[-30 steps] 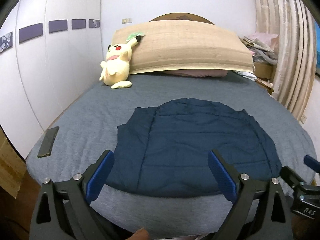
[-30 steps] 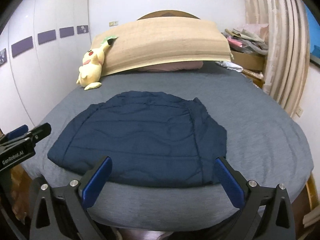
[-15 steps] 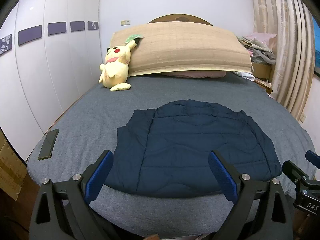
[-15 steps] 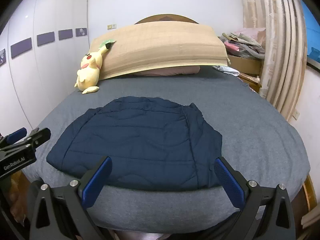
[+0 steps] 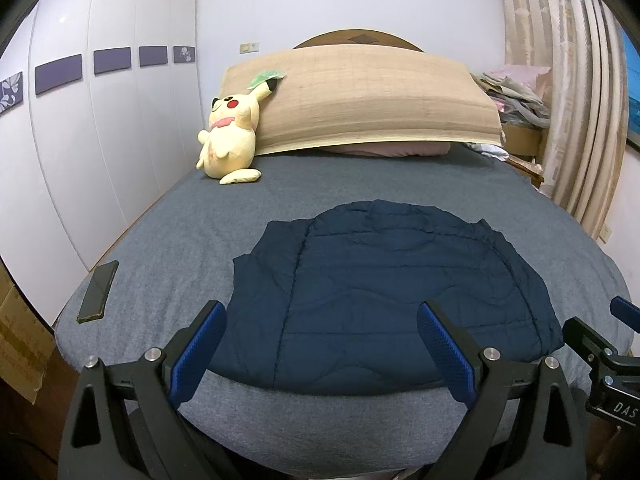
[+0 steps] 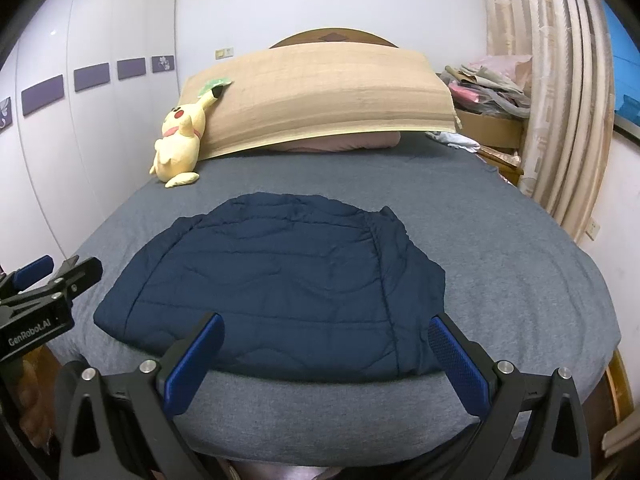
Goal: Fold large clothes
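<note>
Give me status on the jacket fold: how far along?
Done, apparently: navy jacket lies on the grey bed as a compact shape, no sleeves sticking out. In hand: nothing; left gripper and right gripper are open, short of the near hem. Left: possibly a further fold.

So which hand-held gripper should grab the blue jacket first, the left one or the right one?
Probably the left. The jacket lies flat on the bed, and the left hand-held gripper sits open right over its near hem. The right hand-held gripper is open too and almost as close, so it's a near tie.
</note>
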